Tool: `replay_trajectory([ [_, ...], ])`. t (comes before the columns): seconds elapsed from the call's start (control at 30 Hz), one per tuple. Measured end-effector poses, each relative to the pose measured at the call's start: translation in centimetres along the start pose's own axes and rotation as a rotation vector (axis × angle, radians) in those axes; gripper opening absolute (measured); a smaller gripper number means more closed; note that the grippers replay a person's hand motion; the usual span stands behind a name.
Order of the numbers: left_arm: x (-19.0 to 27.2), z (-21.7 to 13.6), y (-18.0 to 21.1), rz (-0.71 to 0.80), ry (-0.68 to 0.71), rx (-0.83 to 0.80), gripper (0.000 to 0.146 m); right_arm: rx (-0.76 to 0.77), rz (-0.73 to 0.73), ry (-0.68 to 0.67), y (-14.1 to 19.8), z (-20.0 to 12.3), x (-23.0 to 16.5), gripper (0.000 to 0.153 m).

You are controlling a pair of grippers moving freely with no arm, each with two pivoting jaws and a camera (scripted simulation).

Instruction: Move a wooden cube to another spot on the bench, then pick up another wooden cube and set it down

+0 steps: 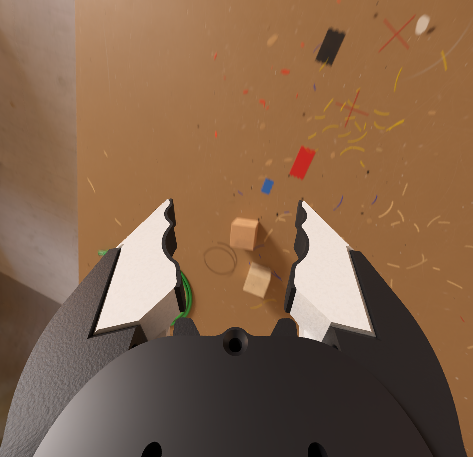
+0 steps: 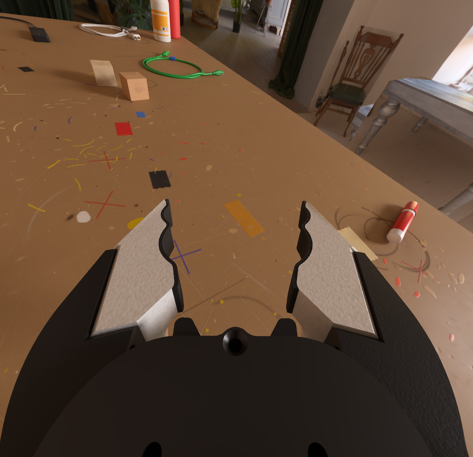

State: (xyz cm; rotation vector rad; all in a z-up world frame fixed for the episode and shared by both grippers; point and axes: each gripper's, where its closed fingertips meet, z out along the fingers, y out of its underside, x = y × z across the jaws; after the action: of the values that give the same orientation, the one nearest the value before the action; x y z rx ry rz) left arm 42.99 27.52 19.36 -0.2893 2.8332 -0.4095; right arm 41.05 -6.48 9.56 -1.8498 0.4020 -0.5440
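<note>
Above the brown bench [image 1: 153,111], looking steeply down: left gripper [image 1: 235,201], jaws wide and empty, framing two wooden cubes well below. Darker cube [image 1: 243,233] farther along the view, paler cube [image 1: 257,279] nearer, close together but apart, both off to the right of the gap's centre. Whole left view smeared, cube edges soft, so exact tilt and spacing hard to judge. Green cable loop [image 1: 188,291] mostly hidden behind the left finger, only an arc showing. Over a bare stretch of bench in the other view: right gripper [image 2: 235,201], jaws likewise wide and empty, well apart from both cubes, seen far off at upper left with the paler cube [image 2: 103,73] behind the darker cube [image 2: 134,86]. Also far off: white glue bottle [image 2: 160,17], red cylinder cut off by the top edge, white cord, black box; red glue stick [image 2: 403,224] lying near the right edge. Likely risks: a finger coming down onto the neighbouring cube and knocking it, given the narrow gap between the two; an off-centre close pushing the chosen cube aside; snagging the cable beside them.
</note>
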Motion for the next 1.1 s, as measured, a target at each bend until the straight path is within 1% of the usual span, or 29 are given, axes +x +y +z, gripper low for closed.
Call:
replay_trajectory([
  [0.1,0.5,-0.6,4.8,-0.07,-0.006,-0.056,0.093,-0.002,-0.005,-0.001,0.0,0.0,-0.1,0.1],
  [0.2,1.2,0.4,9.1,-0.125,-0.004,-0.129,0.093,-0.004,-0.006,-0.002,0.0,0.0,-0.1,0.097],
  [0.27,1.6,1.5,10.9,-0.155,0.009,-0.141,0.094,-0.007,-0.004,-0.003,0.1,0.1,-0.1,0.093],
  [0.33,2.0,2.7,12.0,-0.167,0.027,-0.132,0.093,-0.012,-0.002,-0.005,0.2,0.2,-0.1,0.088],
  [0.47,2.1,5.3,12.8,-0.166,0.061,-0.126,0.091,-0.022,0.002,-0.012,0.5,0.4,-0.2,0.08],
  [0.63,1.6,8.2,13.0,-0.148,0.089,-0.131,0.092,-0.035,0.003,-0.017,0.9,0.5,-0.2,0.079],
  [0.77,1.3,9.6,12.9,-0.109,0.101,-0.137,0.091,-0.042,0.005,-0.024,1.0,0.6,-0.3,0.079],
  [1.1,1.1,11.9,12.6,-0.024,0.16,-0.158,0.076,-0.034,0.005,-0.051,1.0,0.7,-0.6,0.08],
])
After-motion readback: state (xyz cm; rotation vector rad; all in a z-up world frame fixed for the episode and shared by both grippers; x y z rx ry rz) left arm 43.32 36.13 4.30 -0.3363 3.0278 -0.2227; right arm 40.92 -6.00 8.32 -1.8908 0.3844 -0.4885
